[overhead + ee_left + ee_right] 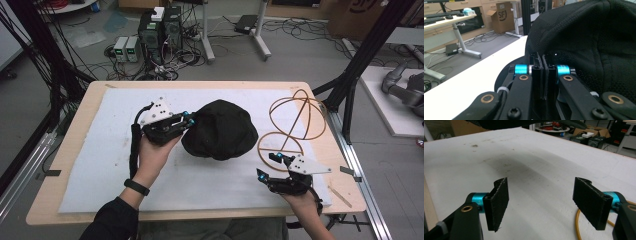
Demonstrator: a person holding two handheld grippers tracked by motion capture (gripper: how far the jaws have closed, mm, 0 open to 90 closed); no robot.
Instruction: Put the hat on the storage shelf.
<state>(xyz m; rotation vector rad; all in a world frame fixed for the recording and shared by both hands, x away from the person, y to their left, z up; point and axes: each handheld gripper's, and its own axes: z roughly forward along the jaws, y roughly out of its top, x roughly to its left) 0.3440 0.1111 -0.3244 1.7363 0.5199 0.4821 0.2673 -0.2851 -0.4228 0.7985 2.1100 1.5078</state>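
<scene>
We see a black hat (220, 129) lying on a white mat (115, 170) that covers a wooden table (75, 130). The hat is our landmark. It sits near the middle of the mat.

The left gripper (189, 120) comes at the hat from its left side. A hand (155, 150) holds it. In the left gripper view its two jaws are pressed close together, and a thin bit of the hat's (584, 40) edge is pinched between them. So the left gripper (543, 75) is holding the hat.

To the right of the hat stands a stand (295, 125) made of thin brown wire hoops. One flat ring of it lies on the mat, just beside the hat.

The right gripper (267, 166) is to the lower right of the hat, near the flat ring. Its jaws are wide apart with nothing between them. In the right gripper view we see the right gripper (541, 197) over bare mat (536, 165), with a bit of the yellow-brown wire (577, 225) by one jaw.
</scene>
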